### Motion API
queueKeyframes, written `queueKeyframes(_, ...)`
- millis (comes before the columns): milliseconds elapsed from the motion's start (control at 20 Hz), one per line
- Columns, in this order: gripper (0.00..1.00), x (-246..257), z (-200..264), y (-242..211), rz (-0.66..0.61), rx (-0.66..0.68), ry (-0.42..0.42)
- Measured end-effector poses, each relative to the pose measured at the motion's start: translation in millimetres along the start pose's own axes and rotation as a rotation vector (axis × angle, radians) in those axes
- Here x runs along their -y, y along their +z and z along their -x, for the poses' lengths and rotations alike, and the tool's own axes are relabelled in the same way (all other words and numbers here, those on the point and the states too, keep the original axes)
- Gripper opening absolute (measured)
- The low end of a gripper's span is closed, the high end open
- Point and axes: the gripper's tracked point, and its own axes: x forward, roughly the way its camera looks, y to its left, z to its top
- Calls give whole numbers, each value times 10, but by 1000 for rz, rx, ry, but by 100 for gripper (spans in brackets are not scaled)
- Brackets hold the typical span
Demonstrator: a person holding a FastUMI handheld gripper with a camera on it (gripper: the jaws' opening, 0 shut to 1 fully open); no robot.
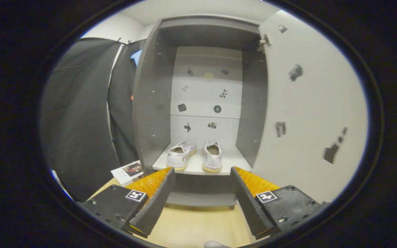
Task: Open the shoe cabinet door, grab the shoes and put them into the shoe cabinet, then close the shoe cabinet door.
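Observation:
The shoe cabinet (146, 103) stands open straight ahead, with dark grey sides and a pale back panel. Its door (308, 113) is swung wide to the right, its pale inner face dotted with small stickers. Two white canvas shoes sit side by side on the cabinet's shelf (233, 162), heels toward me: the left shoe (180, 155) and the right shoe (212, 155). My gripper (202, 174) is open, with nothing between its fingers. The fingertips reach just short of the shelf's front edge, below the shoes.
A black cloth wall (78, 117) hangs left of the cabinet. A small booklet (128, 172) lies on the wooden floor (198, 227) by the cabinet's left foot. Small stickers dot the cabinet's back panel (205, 89).

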Motion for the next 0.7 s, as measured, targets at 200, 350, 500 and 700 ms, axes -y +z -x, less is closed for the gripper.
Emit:
queueKeyframes(200,100,426,855,-95,-53,-11,-36)
queueKeyframes(350,100,801,1424,-181,-95,-13,-88)
queueKeyframes(500,100,1250,1882,-209,-85,10,-168)
queueKeyframes(700,100,1900,2188,-328,-84,11,-264)
